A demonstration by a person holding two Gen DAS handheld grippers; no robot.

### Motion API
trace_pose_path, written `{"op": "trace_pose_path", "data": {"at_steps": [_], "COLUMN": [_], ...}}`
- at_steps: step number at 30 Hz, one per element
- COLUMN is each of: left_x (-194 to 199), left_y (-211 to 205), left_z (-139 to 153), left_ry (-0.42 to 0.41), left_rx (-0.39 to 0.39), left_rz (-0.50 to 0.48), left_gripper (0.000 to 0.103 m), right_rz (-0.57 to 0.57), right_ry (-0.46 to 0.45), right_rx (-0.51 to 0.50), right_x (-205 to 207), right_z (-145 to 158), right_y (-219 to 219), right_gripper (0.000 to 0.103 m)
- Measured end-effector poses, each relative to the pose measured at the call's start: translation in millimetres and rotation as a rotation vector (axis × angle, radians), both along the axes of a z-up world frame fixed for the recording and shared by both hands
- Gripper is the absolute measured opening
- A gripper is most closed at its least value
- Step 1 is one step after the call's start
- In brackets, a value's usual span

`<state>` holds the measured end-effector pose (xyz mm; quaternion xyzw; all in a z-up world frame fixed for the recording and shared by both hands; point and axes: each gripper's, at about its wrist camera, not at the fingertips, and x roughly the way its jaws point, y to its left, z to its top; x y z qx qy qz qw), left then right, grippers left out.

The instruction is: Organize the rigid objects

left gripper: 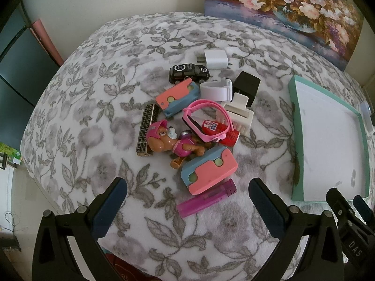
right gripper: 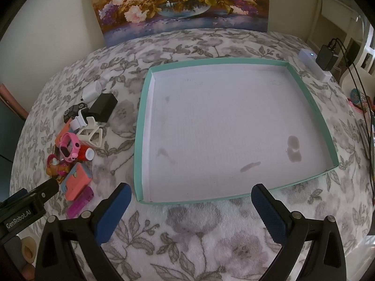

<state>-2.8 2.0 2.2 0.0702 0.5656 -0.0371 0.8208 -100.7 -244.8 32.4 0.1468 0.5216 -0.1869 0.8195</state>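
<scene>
A heap of small objects lies on the floral blanket in the left wrist view: a purple lighter (left gripper: 206, 199), two pink-and-blue cases (left gripper: 208, 169) (left gripper: 177, 97), a pup figure (left gripper: 168, 141), a pink watch (left gripper: 206, 119), a red can (left gripper: 222, 131), a black toy car (left gripper: 188, 71), white (left gripper: 216, 59) and black (left gripper: 247, 86) chargers. My left gripper (left gripper: 187, 194) is open just before the lighter. A teal-rimmed tray (right gripper: 140, 126) with nothing in it lies ahead of my open right gripper (right gripper: 191, 199). The heap also shows in the right wrist view (right gripper: 77, 140).
A flower painting (right gripper: 178, 4) leans on the wall behind the blanket. A white box (right gripper: 315, 66) with a black adapter (right gripper: 325, 56) and cables sits at the far right edge. A patterned metal bar (left gripper: 147, 130) lies left of the pup figure.
</scene>
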Motion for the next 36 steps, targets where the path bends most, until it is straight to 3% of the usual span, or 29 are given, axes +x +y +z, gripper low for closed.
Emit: {"op": "trace_pose_path", "data": {"at_steps": [33,36], "left_x": [-1.7,-1.6], "left_y": [-0.2,5.3], "left_z": [-3.2,0.9], "left_ry": [0.005,-0.018], "left_rx": [-0.003,-0.006], "left_rz": [0.001,0.031], "left_gripper": [0.103,0.103], "right_rz": [0.013,0.031], "right_ry": [0.021,-0.011], "right_rx": [-0.007,-0.02], "right_x": [1.7,2.8], "right_z": [-2.7,3.7], "right_y": [3.0,6.4], "right_gripper": [0.103,0.103]}}
